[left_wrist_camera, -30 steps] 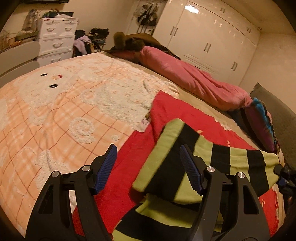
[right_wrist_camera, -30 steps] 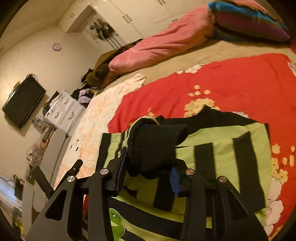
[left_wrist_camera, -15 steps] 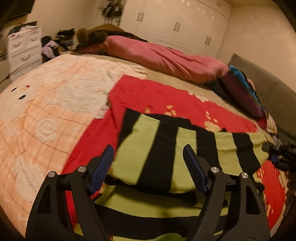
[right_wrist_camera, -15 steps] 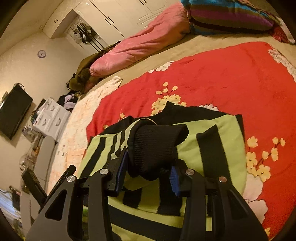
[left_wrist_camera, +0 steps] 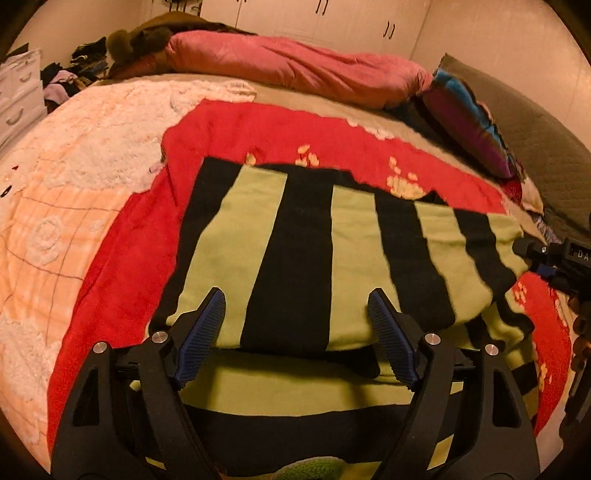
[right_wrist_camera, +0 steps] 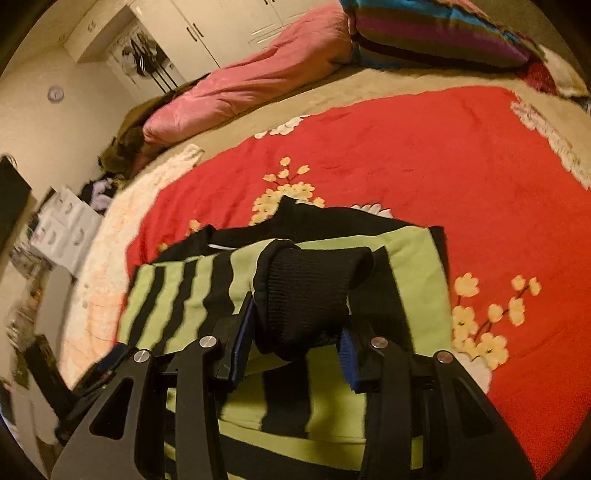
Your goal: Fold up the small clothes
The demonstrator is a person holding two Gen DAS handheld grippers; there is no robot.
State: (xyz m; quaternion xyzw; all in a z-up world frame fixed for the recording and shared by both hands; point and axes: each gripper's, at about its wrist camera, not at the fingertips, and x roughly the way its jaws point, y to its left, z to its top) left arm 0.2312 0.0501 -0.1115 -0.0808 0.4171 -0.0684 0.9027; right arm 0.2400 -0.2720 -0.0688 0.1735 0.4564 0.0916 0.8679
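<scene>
1. Currently a green-and-black striped sweater [left_wrist_camera: 295,236] lies on a red flowered blanket [left_wrist_camera: 258,125] spread over the bed, with one striped part folded across the body of the garment.
2. Beside the red blanket, toward the left in the left wrist view, a peach and white fleecy blanket [left_wrist_camera: 74,177] covers the rest of the bed.
3. The left tool [left_wrist_camera: 295,332] hovers over the near edge of the folded part; its jaws have just been opening and stand wide, with the blue pads [left_wrist_camera: 201,336] apart from the cloth and nothing gripped between them.
4. The right tool [right_wrist_camera: 295,332] stands at a narrower gap, its pads pressed on the sweater's black ribbed cuff [right_wrist_camera: 310,291], which bulges up between the jaws.
5. From the left wrist view, the right tool [left_wrist_camera: 546,258] shows at the far right edge, at the end of the folded striped part.
6. A rolled pink quilt [left_wrist_camera: 295,70] lies along the far side of the bed, and a pillow striped in blue and purple [left_wrist_camera: 469,122] sits near it.
7. White wardrobe doors [right_wrist_camera: 207,33] stand behind the bed, and a white chest of drawers [left_wrist_camera: 18,96] stands at the left.
</scene>
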